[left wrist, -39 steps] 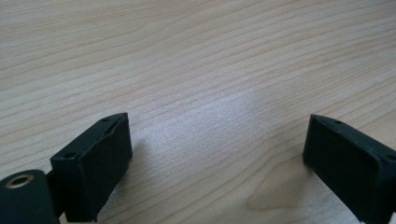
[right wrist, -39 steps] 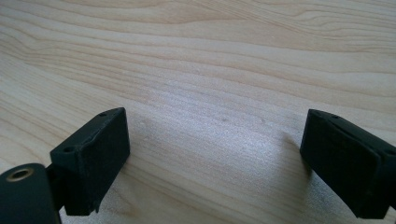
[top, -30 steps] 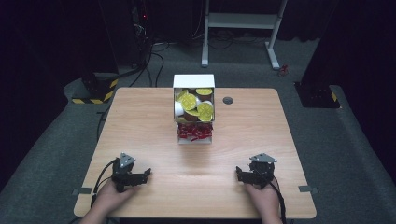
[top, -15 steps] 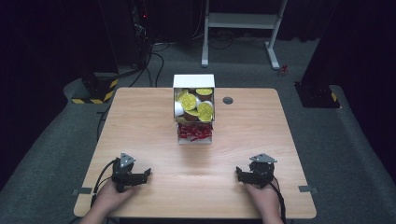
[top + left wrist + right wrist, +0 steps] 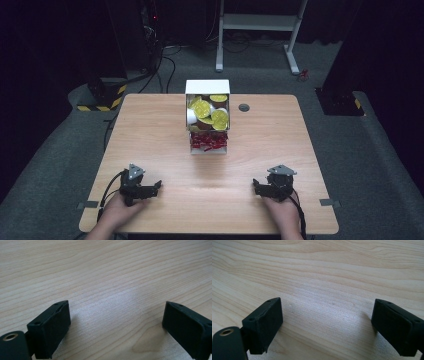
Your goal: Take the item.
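Observation:
A white box (image 5: 207,89) stands at the far middle of the wooden table (image 5: 150,145), holding round capsules with yellow-green lids (image 5: 204,108) above and red items (image 5: 208,142) in its lower front tray. My left gripper (image 5: 156,185) rests on the table near the front left, held by a hand, its jaws pointing right. At the front right rests my right gripper (image 5: 256,186), jaws pointing left. Both stand open: the left gripper (image 5: 116,323) and the right gripper (image 5: 327,322) have wide gaps with only bare wood between the jaws.
A small dark round grommet (image 5: 244,107) sits in the table right of the box. Beyond the table are a white desk frame (image 5: 260,22), dark equipment and cables on grey carpet. A yellow-black striped base (image 5: 100,97) lies at the far left corner.

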`<state>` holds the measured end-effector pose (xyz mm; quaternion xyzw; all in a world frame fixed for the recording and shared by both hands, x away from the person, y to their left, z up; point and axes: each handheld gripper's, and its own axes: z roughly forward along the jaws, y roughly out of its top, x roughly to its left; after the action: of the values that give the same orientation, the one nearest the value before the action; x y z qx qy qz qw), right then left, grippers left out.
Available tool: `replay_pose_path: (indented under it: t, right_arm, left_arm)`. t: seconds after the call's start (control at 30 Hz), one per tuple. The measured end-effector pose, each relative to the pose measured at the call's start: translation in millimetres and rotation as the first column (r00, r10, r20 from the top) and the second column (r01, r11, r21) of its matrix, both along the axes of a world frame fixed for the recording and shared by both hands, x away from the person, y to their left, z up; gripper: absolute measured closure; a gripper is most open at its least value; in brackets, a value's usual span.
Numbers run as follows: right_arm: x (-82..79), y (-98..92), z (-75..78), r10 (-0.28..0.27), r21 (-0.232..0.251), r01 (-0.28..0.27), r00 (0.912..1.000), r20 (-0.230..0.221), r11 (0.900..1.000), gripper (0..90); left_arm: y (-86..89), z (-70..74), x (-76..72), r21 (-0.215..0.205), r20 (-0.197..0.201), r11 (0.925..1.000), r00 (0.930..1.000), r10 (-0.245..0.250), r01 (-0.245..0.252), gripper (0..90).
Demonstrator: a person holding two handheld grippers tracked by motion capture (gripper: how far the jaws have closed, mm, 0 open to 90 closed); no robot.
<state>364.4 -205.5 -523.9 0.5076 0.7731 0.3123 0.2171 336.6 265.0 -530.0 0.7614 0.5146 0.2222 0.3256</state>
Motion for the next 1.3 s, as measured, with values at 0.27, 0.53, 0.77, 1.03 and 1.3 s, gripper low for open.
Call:
replay_pose_path:
  t: [0.27, 0.53, 0.77, 1.03, 1.3]
  right_arm:
    - [-4.0, 0.2, 8.9, 0.029, 0.030, -0.030, 0.9993, 0.026, 0.999, 16.0]
    - [-7.6, 4.4, 15.1, 0.037, 0.057, -0.041, 0.9970, 0.068, 0.998, 17.5]
    - [-11.7, 10.2, 19.2, 0.049, 0.059, -0.055, 0.9933, 0.104, 0.997, 19.1]
    - [-14.7, 15.7, 22.2, 0.057, 0.085, -0.067, 0.9917, 0.115, 0.994, 22.8]
    - [-15.9, 21.5, 23.5, 0.063, 0.106, -0.076, 0.9906, 0.121, 0.991, 25.3]
  left_arm:
    - [0.0, 0.0, 0.0, -0.001, 0.000, 1.0000, 1.0000, 0.001, -0.001, 8.3]
    - [-0.1, 0.0, 0.0, -0.001, 0.000, 1.0000, 1.0000, 0.000, 0.000, 8.3]
    - [-0.1, 0.0, 0.0, 0.000, 0.000, 1.0000, 1.0000, 0.000, 0.000, 8.3]
    - [-0.1, 0.0, 0.0, 0.001, -0.001, 1.0000, 1.0000, 0.000, 0.000, 8.3]
    - [-0.1, 0.0, 0.0, 0.001, 0.000, 1.0000, 1.0000, 0.000, 0.000, 8.3]
